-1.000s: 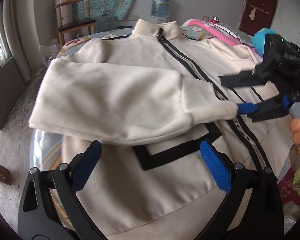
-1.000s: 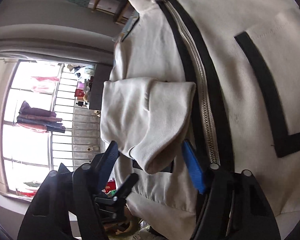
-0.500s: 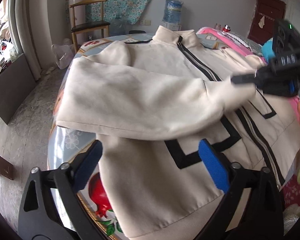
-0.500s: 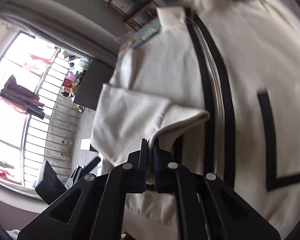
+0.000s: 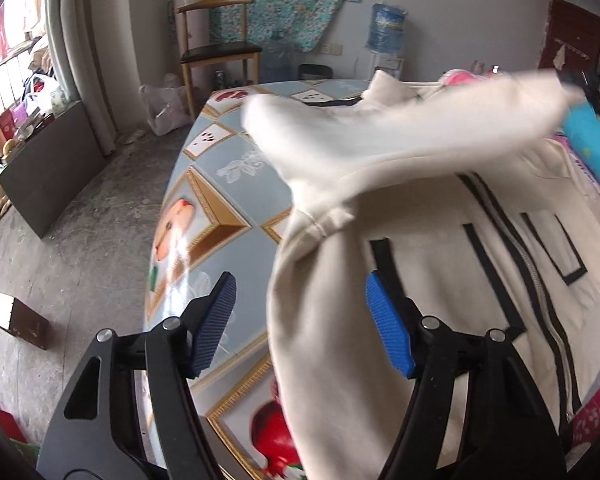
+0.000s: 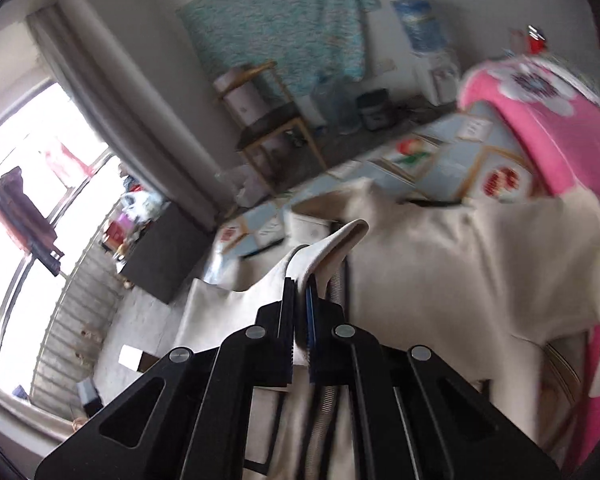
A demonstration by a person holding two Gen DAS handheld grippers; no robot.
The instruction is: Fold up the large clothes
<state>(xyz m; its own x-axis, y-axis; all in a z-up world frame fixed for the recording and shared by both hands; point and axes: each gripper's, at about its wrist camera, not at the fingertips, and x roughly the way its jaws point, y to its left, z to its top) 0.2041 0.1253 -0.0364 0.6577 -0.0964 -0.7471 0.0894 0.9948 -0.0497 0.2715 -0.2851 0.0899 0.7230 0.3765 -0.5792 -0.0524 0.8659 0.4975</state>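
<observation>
A cream zip jacket (image 5: 440, 280) with black trim lies front-up on a round table (image 5: 204, 208) with a fruit-print cloth. My right gripper (image 6: 300, 292) is shut on the cuff of the jacket's sleeve (image 6: 328, 248). The sleeve (image 5: 400, 136) hangs lifted and blurred across the jacket's upper half in the left wrist view. My left gripper (image 5: 300, 320) is open and empty, low over the jacket's side edge near the hem, its blue pads (image 5: 388, 328) apart.
A wooden chair (image 5: 216, 48), water bottles (image 5: 388, 28) and a plastic bag stand beyond the table. A pink cloth (image 6: 540, 128) and a blue roll (image 5: 592, 148) lie at the table's right. A dark cabinet (image 5: 48, 168) stands by the window on the left.
My right gripper closed on the sleeve cuff and lifted it up and to the right across the jacket. My left gripper swung left, now showing bare tablecloth.
</observation>
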